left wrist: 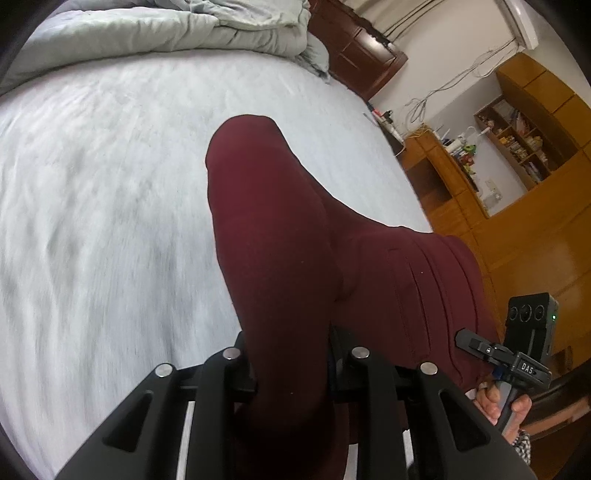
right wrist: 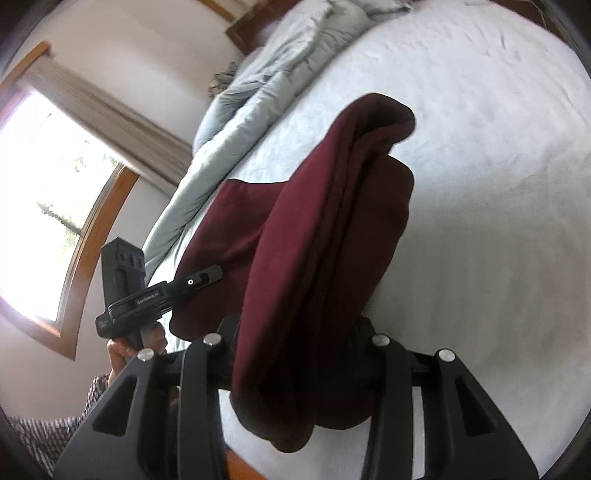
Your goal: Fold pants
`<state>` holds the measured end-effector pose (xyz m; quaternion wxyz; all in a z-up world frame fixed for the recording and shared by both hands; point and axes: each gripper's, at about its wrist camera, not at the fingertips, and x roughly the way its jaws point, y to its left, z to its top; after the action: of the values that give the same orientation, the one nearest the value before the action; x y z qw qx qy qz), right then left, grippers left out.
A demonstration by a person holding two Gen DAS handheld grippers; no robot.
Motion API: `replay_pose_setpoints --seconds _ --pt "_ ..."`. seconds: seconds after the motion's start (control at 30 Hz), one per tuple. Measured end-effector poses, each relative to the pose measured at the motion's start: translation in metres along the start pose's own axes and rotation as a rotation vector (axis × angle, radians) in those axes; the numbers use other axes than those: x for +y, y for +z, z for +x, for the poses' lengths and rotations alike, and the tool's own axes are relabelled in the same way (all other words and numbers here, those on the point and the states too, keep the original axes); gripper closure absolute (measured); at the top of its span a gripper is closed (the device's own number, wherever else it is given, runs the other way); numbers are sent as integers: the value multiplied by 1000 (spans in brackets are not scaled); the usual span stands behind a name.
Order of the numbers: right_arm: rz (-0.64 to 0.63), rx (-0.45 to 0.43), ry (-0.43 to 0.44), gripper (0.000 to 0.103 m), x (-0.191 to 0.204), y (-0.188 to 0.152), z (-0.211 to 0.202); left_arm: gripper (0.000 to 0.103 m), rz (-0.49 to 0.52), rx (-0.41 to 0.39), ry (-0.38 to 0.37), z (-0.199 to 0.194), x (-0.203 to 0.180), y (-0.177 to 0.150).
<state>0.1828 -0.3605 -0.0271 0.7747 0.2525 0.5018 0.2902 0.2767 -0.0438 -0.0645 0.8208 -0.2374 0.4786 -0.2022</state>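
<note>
Maroon pants (left wrist: 280, 236) hung soft and limp, pinched in both grippers above the bed (left wrist: 92, 203).
Left view: left gripper (left wrist: 291, 365) clamped on bunched cloth trailing ahead of its fingers. Right view: right gripper (right wrist: 295, 343) clamped on a thicker, layered edge; edges looked the surest hold.

Location: home bedroom. I am looking at a bed (left wrist: 110, 184) lying under a pale sheet, a rumpled duvet (left wrist: 184, 29), wooden shelves (left wrist: 524, 140) holding clutter, and a curtained window (right wrist: 48, 192).
</note>
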Motion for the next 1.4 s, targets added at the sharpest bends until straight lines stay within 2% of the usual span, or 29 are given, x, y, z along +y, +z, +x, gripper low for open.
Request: replay_pose_setpoints --seconds 0.13,0.2,0.3,0.33,0.47,0.53,0.6,0.77,0.9,1.07,1.2,1.4 --pt "94 78 -47 63 -47 7 47 79 -8 80 78 42 18 4" --pt "116 108 -117 59 -68 1 62 71 -4 103 125 60 28 -2" --pt "189 94 -49 56 -92 -9 68 61 2 100 123 68 37 -9" --pt "178 88 -51 53 -93 -10 67 60 24 93 138 69 35 -11" --pt "184 93 -62 47 -89 -7 69 47 -1 91 157 68 31 -11" --pt "199 95 -67 44 -85 -7 62 46 -11 93 151 60 35 -11" --pt "196 82 -81 42 -73 -10 53 44 5 86 184 48 32 -12" --pt "159 -15 -105 42 -56 -24 4 44 26 37 225 7 23 -25" --pt "94 -56 -59 42 -28 -32 -19 45 13 -18 209 -20 19 -35" --pt "19 -50 -30 44 9 -27 -13 44 41 -76 131 -47 -12 -40" --pt "-31 -55 -51 44 29 -19 -3 38 111 -73 138 -41 -36 -32" --pt "-10 -8 -118 44 13 -20 19 38 78 7 201 -11 -17 -37"
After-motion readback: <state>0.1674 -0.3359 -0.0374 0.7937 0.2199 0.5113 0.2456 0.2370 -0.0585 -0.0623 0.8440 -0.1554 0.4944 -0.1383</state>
